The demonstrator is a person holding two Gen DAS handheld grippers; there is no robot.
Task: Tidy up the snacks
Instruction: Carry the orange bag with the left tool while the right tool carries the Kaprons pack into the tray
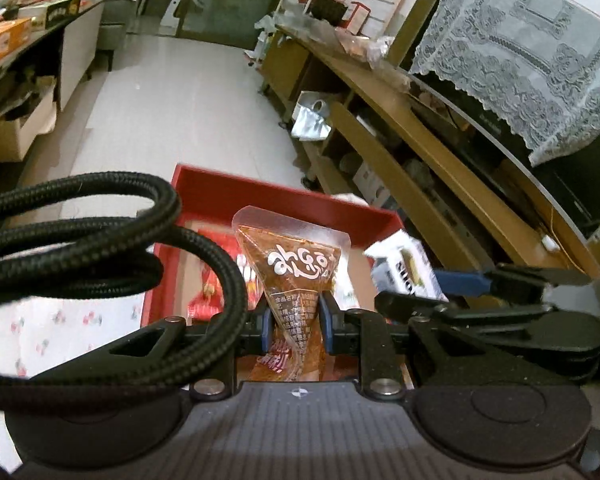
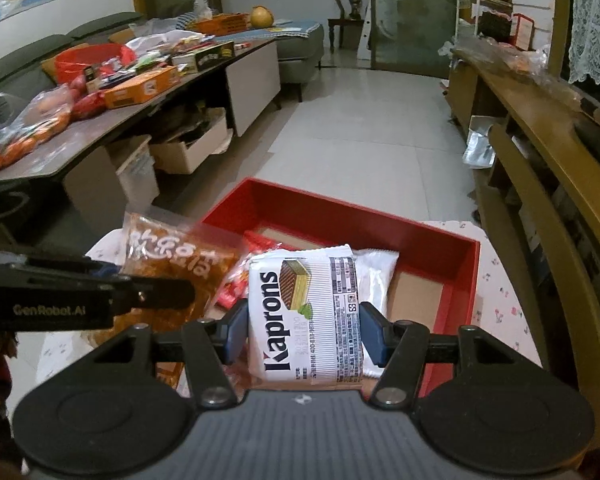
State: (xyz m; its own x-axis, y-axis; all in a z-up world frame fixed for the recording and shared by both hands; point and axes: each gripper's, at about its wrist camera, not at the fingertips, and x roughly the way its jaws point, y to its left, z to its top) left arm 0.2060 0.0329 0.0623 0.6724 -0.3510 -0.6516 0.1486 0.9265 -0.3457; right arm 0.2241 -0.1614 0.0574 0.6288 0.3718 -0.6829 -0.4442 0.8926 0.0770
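My left gripper [image 1: 294, 326] is shut on an orange-brown snack pouch [image 1: 296, 268] with white lettering and holds it upright over the red tray [image 1: 284, 192]. The pouch also shows at the left of the right wrist view [image 2: 168, 264]. My right gripper [image 2: 302, 332] is shut on a white Kaprons wafer pack [image 2: 304, 312] and holds it over the same red tray [image 2: 356, 220]. The wafer pack shows in the left wrist view [image 1: 404, 264] too. Red snack packets [image 2: 240, 280] and a white packet [image 2: 376, 276] lie in the tray.
The tray stands on a white floral cloth [image 2: 500, 280]. A long table [image 2: 100, 128] at the left is piled with snack boxes and bags. A wooden shelf unit [image 2: 540, 152] runs along the right. Black cables [image 1: 100, 240] cross the left wrist view. Tiled floor [image 2: 360, 120] lies beyond.
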